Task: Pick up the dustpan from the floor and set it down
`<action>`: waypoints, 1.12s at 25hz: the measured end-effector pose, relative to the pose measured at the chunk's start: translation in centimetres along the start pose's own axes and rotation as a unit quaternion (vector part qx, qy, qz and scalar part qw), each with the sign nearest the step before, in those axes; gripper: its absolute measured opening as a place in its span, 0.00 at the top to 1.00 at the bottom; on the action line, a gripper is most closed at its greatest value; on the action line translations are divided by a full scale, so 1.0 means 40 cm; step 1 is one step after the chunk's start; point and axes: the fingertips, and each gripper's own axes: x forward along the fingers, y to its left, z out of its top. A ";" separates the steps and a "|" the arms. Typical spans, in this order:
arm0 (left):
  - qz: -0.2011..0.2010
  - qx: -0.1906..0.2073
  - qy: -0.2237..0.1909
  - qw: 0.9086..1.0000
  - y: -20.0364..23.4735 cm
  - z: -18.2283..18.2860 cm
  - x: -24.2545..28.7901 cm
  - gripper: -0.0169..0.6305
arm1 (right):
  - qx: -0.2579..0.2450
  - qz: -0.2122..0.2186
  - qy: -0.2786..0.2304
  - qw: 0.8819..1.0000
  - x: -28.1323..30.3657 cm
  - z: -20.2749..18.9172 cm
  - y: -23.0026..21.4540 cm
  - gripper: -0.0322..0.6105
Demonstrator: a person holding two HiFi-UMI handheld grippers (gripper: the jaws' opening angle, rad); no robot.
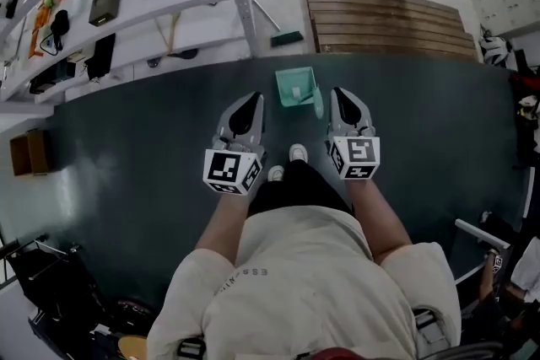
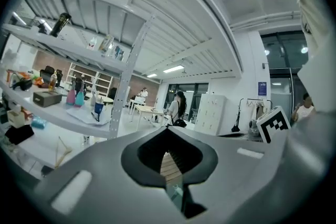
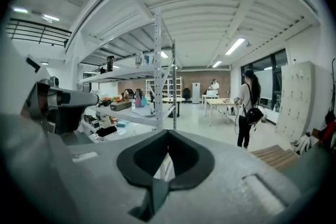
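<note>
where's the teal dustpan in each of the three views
Head view: dustpan just above centre, on the dark mat.
Left gripper view: probably the dustpan, a teal sliver low in the slit between the jaws.
Right gripper view: not in it.
Shared landmark: wooden slatted platform, top right in head view, through the slit in left, lower right in right.

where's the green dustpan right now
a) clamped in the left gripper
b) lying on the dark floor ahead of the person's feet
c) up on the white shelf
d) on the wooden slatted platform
B: in the head view the dustpan lies on the dark floor, seen between the left gripper and the right gripper, and both have their jaws together on nothing.
</note>
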 end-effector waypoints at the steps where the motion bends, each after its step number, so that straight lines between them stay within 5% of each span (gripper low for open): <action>1: -0.006 0.003 -0.006 1.000 -0.008 0.019 -0.016 0.96 | 0.000 -0.005 -0.006 1.000 -0.020 0.013 0.005 0.96; 5: -0.020 0.013 -0.017 1.000 -0.016 0.039 -0.086 0.96 | -0.001 -0.015 -0.024 1.000 -0.096 0.039 0.040 0.96; 15: 0.025 0.016 -0.026 0.999 -0.073 -0.018 -0.263 0.96 | 0.023 0.010 -0.011 1.000 -0.312 -0.017 0.064 0.96; 28: 0.015 0.036 -0.049 0.998 -0.496 -0.114 -0.524 0.96 | 0.021 0.090 -0.035 0.995 -0.718 -0.127 0.085 0.96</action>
